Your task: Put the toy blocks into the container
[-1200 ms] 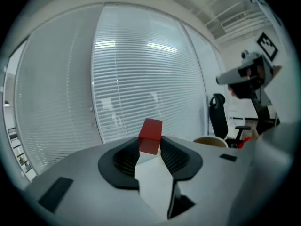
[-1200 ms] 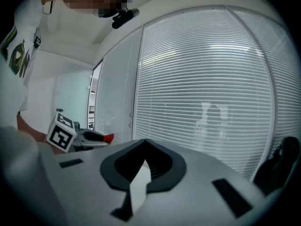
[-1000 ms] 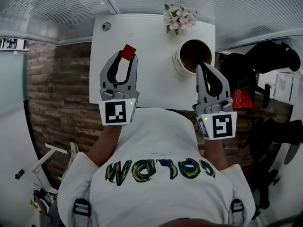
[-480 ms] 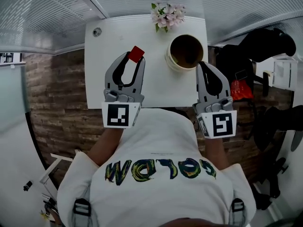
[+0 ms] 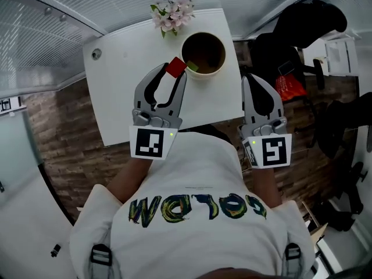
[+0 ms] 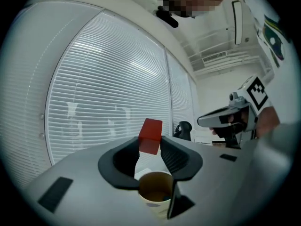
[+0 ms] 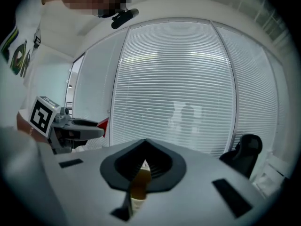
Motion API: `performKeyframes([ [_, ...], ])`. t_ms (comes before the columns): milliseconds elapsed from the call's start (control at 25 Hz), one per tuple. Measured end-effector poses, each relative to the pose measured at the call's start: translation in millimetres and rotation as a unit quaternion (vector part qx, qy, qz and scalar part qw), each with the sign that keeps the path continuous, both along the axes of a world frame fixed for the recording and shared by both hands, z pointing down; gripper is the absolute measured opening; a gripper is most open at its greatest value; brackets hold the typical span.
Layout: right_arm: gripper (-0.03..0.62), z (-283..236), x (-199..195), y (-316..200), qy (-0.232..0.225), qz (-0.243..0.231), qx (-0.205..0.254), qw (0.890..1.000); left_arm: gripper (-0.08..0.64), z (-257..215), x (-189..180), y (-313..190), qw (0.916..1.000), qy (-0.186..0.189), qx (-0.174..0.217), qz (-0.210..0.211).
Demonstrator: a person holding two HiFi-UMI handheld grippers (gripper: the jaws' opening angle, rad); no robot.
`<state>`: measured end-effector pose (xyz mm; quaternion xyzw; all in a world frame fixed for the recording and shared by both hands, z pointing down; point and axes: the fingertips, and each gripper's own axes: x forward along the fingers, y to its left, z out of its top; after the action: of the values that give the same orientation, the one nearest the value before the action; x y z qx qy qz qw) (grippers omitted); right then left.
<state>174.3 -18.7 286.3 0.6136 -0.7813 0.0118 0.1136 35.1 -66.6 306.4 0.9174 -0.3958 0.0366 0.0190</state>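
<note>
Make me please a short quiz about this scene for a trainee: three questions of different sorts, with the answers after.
1. True or false: the right gripper holds a block.
2. What is between the jaws of the left gripper? A) a red block B) a flower C) nothing
3. Short answer: what else stands on the table, at its far edge near the container?

Key
1. False: its jaws are together with nothing in them.
2. A: the jaws are closed on the block, close to the container's rim.
3. The flowers.
</note>
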Motion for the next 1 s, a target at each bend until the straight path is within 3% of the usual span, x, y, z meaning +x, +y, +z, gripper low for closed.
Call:
performKeyframes([
  [320,0.009,-1.3,7.8,4.7,-0.003,0.005,0.004,1.000,0.150,12.4,16.7,3.1,0.9994,-0.027,-0.009,0.022],
  [640,0.009,4.0,12.6,5.6,-0.007,0.010,0.000,1.000,0.150,70.4,54.1,-24.4,0.9962,-0.070,-0.015,0.049],
  [1000,0.009,7.4,20.2,11.6,-0.008,0.020,-0.005,1.000,0.150,175.8,87.6,-57.6,0.9805,-0.160,-0.075,0.086],
])
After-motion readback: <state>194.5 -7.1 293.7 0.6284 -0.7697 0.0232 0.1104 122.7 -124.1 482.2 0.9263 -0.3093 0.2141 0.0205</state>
